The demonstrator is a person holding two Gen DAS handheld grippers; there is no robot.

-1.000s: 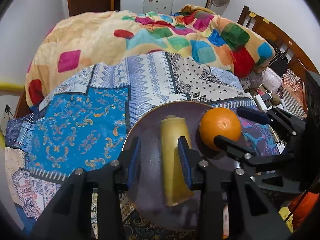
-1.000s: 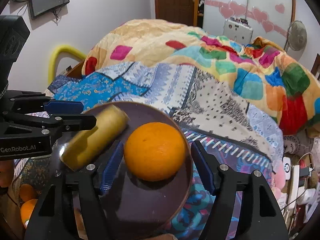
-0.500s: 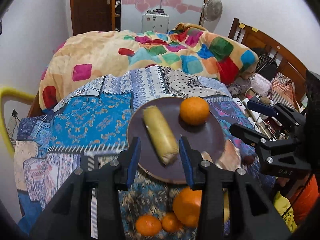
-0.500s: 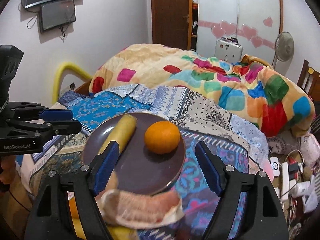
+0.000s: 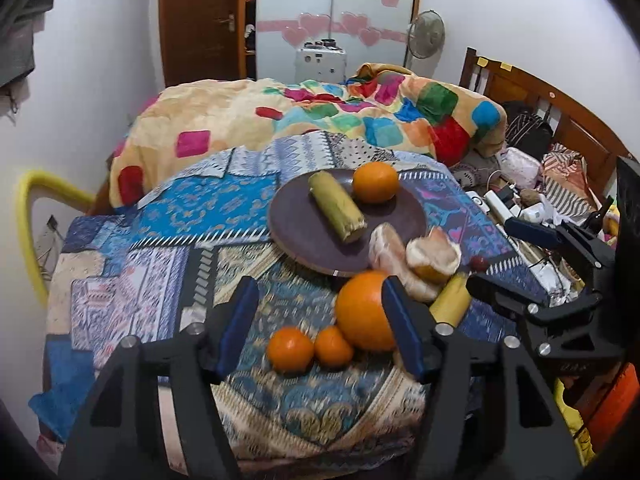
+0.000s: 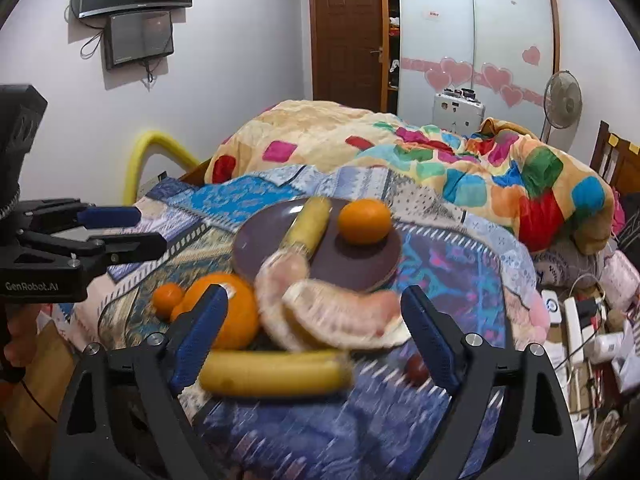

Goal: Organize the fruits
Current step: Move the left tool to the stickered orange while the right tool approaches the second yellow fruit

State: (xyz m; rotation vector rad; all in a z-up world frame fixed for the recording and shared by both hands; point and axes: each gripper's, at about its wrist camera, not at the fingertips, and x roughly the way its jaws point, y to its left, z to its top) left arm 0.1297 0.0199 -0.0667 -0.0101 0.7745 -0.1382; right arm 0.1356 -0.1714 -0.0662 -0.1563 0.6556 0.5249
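Note:
A dark purple plate (image 5: 296,228) (image 6: 256,236) on the patterned bedspread holds a yellow banana piece (image 5: 337,211) (image 6: 307,224) and an orange (image 5: 375,182) (image 6: 365,221). In front of the plate lie peeled pomelo segments (image 5: 416,256) (image 6: 336,316), a big orange (image 5: 362,312) (image 6: 236,312), two small oranges (image 5: 291,349) (image 5: 333,346), a banana (image 6: 276,374) and a small dark red fruit (image 6: 416,368). My left gripper (image 5: 320,328) is open and empty, raised over the small oranges. My right gripper (image 6: 316,338) is open and empty, raised over the pomelo and banana.
A colourful quilt (image 5: 320,120) is heaped at the back of the bed. A power strip and cables (image 6: 576,320) lie at the right edge, near the wooden headboard (image 5: 560,112). A yellow padded rail (image 5: 28,216) stands on the left.
Both grippers have pulled back and up from the plate, and the left one has opened wider. The loose fruit in front of the plate has come into view.

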